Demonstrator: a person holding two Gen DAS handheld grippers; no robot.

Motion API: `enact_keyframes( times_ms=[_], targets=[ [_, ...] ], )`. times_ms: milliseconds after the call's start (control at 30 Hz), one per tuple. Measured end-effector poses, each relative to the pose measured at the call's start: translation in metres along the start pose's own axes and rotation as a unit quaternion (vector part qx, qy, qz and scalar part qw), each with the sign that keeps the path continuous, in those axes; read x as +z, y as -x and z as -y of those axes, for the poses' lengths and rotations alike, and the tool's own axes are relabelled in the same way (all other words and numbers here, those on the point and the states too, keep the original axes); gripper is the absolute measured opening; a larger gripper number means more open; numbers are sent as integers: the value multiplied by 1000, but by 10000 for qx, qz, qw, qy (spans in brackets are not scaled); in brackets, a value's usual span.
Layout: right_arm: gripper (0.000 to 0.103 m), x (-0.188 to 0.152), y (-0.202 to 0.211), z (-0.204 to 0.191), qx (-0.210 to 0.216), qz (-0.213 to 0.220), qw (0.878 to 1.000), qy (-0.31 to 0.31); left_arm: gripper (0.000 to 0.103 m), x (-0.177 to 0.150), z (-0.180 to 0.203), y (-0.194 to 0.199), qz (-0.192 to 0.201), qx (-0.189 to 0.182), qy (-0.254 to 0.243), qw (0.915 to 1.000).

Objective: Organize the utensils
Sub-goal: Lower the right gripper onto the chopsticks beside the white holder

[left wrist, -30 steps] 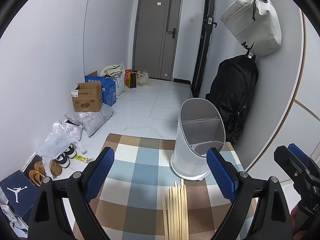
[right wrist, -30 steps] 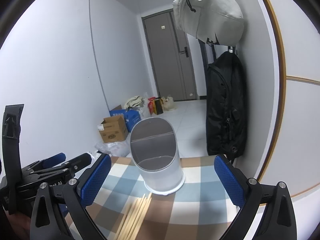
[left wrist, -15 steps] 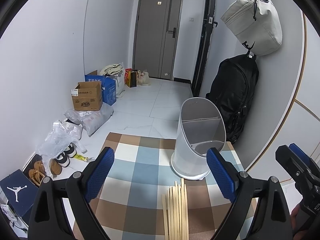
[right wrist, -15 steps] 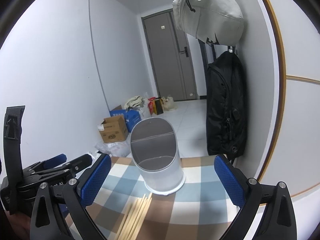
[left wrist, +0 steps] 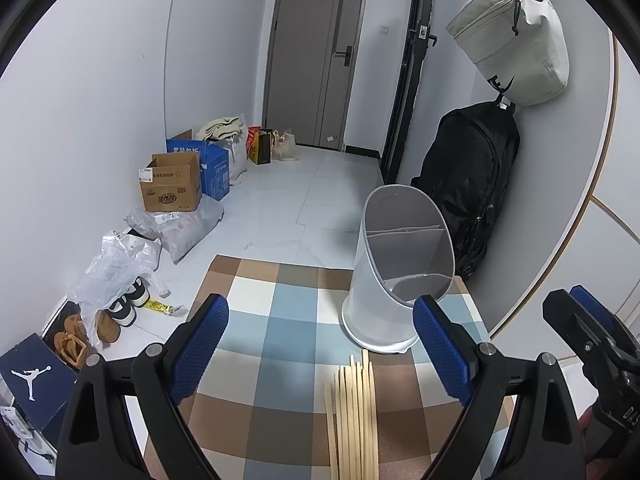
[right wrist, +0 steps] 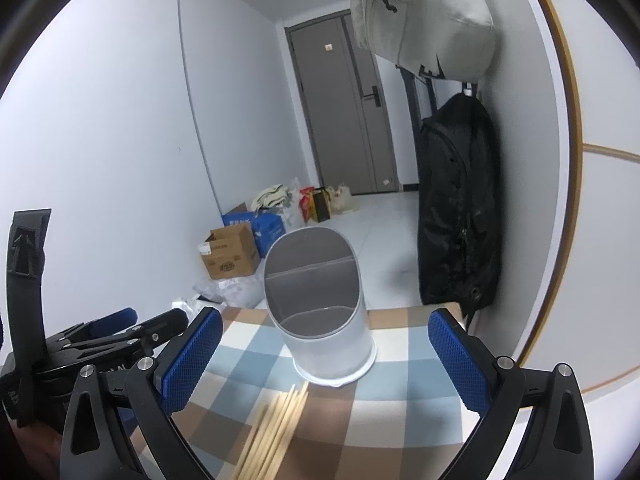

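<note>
The left black two-finger gripper (left wrist: 320,344) has angular matte plastic arms with triangular cut-outs, each ending in a blue pad (left wrist: 200,346) textured with a fine diamond grid. Round silver screws (left wrist: 154,350) sit at the finger joints. The right black two-finger gripper (right wrist: 326,360) has the same build: blue gridded pads (right wrist: 458,364), silver screw heads (right wrist: 502,361), black frame. White lettering marks the left gripper's body in the right wrist view, partly unreadable.

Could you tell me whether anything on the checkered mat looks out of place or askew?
Yes: the chopsticks lie loose in a flat bundle on the mat, just in front of the white holder, whose compartments look empty. The holder stands upright and nothing looks spilled or damaged.
</note>
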State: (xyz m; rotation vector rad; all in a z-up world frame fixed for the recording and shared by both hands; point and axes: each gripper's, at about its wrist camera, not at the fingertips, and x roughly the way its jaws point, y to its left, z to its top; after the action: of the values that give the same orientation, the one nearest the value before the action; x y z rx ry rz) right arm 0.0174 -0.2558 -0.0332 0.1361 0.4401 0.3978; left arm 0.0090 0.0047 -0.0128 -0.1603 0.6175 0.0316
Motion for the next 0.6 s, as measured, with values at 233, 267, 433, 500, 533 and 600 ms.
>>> enact_keyframes(
  times_ms=[233, 267, 433, 500, 533, 600],
  targets=[
    [102, -7, -24, 1, 88, -488, 9987, -87, 91, -1, -19, -15, -441, -52, 166, 9989],
    [101, -9, -29, 1, 121, -578, 9982, -97, 91, -2, -22, -16, -478, -54, 182, 9987],
    [84, -25, -62, -2, 401, -1287, 9904, -316, 91, -2, -39, -30, -739, 70, 264, 9969],
    [75, -34, -79, -3, 561, -1600, 9845, -440, 91, -2, -44, -34, -827, 75, 321, 9960],
    [71, -40, -88, -5, 673, -1732, 9813, -499, 91, -2, -48, -37, -893, 138, 326, 9954],
    [68, -47, -100, -9, 815, -1996, 9747, -585, 91, -3, -53, -41, -978, 175, 360, 9944]
  ],
)
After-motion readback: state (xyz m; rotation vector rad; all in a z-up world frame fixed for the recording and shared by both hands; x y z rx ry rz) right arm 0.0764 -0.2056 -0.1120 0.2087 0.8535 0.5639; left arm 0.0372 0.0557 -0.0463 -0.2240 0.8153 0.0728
